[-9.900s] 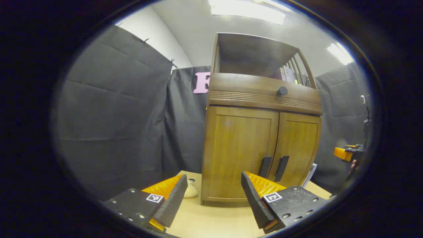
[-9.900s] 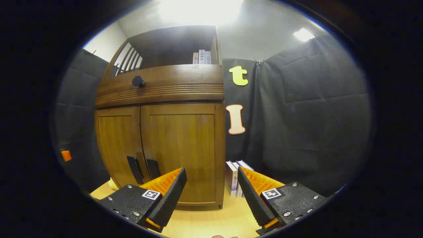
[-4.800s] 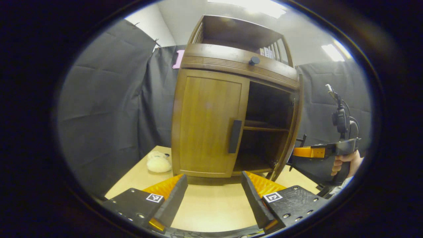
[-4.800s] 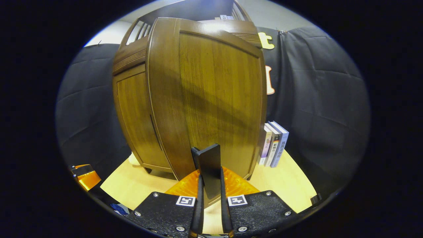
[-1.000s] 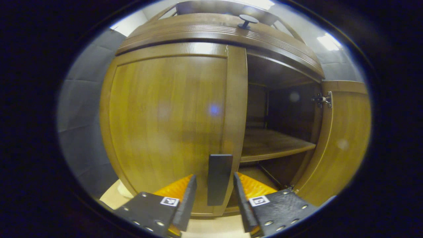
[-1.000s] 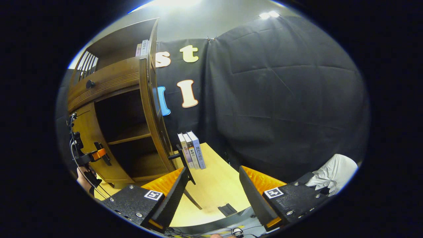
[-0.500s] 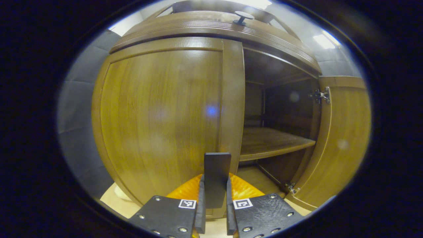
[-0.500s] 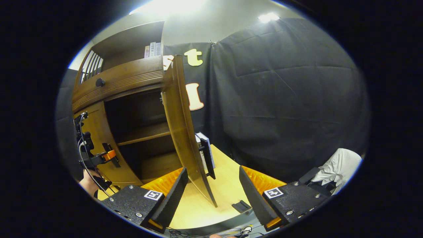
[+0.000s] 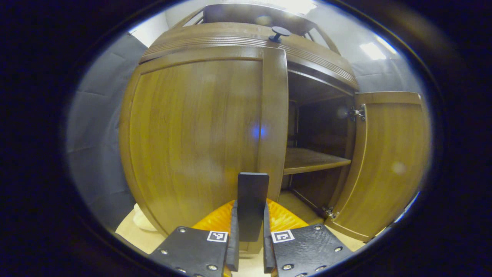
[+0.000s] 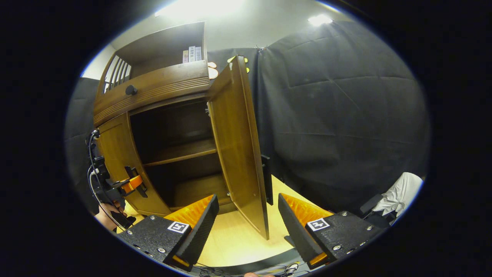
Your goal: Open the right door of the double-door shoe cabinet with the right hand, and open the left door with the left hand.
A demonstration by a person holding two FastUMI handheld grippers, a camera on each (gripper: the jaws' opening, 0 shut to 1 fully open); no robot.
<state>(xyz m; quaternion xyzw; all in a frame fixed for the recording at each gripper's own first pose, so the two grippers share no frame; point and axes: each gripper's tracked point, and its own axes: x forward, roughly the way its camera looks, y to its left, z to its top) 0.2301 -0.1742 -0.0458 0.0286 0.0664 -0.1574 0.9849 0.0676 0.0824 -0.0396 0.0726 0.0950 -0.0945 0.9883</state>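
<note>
Left gripper [image 9: 248,231] is now clamping both fingers on the dark handle [image 9: 252,206] of the left door [image 9: 200,138] at 6 o'clock in the left gripper view — half a second earlier it was already gripping, a second earlier its fingers were still straddling the handle. The door edge is beginning to stand proud of the shoe cabinet [image 9: 246,38], so the pull appears to be starting. Right gripper [image 10: 248,227], fingers apart and holding nothing, is backing away from the right door [image 10: 238,146], which is hanging wide open at 12 o'clock — that half of the task looks complete. Shelf [image 9: 311,159] is showing at 3 o'clock.
</note>
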